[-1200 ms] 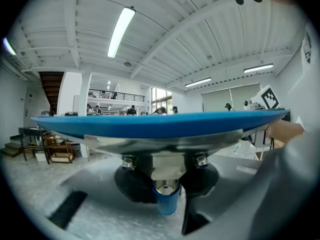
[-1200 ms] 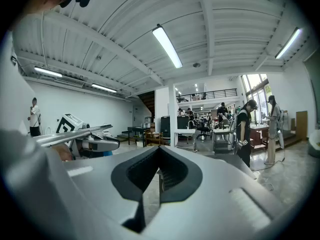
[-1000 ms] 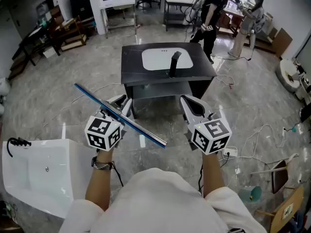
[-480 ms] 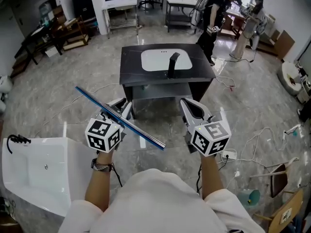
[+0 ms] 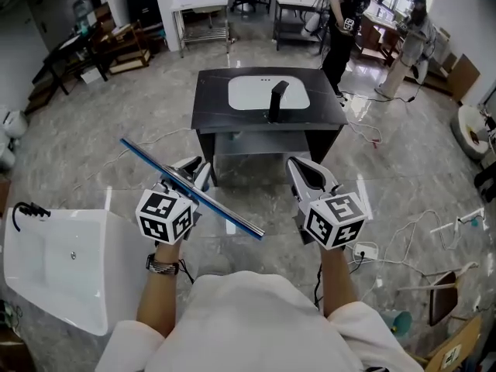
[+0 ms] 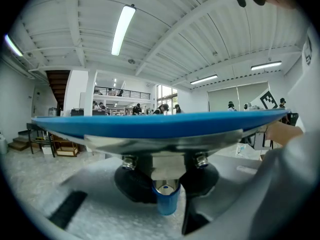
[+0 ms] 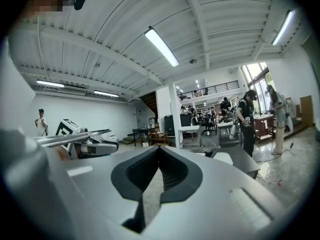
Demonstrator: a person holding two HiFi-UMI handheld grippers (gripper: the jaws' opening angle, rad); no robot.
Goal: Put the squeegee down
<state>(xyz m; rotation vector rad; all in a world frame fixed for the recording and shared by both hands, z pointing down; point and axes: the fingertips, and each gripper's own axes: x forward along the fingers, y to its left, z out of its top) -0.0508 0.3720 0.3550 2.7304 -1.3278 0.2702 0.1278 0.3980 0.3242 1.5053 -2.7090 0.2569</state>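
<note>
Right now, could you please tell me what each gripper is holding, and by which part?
The left gripper holds the squeegee by its blue handle, just below the blade; the right gripper holds nothing, its jaws together.

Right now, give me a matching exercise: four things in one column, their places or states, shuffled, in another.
1 long blue squeegee
2 black faucet
3 large white basin
4 right gripper

A empty, jaws together
B low at the person's left
C upright on the black countertop
D clamped in the left gripper

Pairs: 1-D, 2-C, 3-B, 4-A
</note>
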